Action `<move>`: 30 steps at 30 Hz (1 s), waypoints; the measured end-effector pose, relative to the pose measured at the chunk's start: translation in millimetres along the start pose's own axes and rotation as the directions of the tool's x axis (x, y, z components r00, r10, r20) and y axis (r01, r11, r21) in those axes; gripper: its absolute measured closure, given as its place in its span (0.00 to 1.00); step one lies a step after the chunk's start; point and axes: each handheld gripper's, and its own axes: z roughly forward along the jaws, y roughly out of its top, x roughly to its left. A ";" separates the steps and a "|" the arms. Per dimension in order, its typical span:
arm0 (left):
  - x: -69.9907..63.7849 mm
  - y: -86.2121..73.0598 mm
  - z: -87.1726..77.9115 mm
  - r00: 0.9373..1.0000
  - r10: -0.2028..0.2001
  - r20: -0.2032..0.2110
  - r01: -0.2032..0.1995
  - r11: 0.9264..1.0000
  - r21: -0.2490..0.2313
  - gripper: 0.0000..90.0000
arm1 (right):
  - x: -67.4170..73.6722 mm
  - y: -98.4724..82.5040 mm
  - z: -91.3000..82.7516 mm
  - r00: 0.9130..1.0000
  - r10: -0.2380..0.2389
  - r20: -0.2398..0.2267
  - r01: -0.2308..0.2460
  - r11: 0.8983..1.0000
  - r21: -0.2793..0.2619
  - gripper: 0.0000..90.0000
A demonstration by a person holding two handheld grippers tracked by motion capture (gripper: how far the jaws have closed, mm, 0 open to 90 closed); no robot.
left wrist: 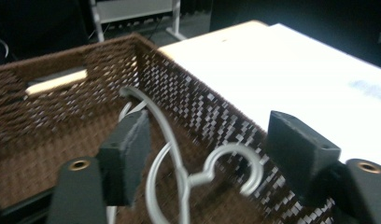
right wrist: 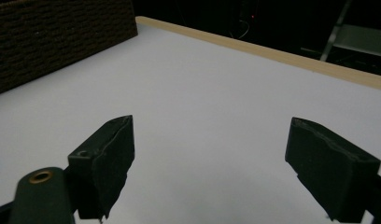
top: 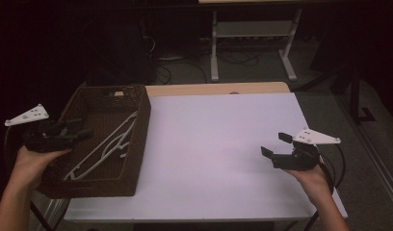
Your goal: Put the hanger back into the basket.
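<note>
White wire hangers [top: 105, 147] lie in a brown woven basket [top: 139, 139] at the tabletop's [top: 218, 144] left edge. Left gripper [top: 81, 130] hovers over them, jaws spread. Right gripper [top: 274, 144], jaws apart, hangs empty near the right edge.

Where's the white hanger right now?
In the high view the white hanger lies inside the brown wicker basket at the table's left, just beyond the open left gripper.

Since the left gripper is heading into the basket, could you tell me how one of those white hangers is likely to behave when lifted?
The white hangers look thin and hollow-framed, so probably light and fairly stiff. Several lie overlapped in the wicker basket, so lifting one may drag or snag another by its hook. The smooth rounded wire could slip or pivot between the open left gripper jaws.
</note>
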 end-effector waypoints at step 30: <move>-90.5 8.4 73.0 0.990 0.073 0.124 -0.050 0.982 -0.184 0.03 | 16.2 34.6 -3.6 0.998 0.003 -0.064 -0.012 0.991 -0.136 0.03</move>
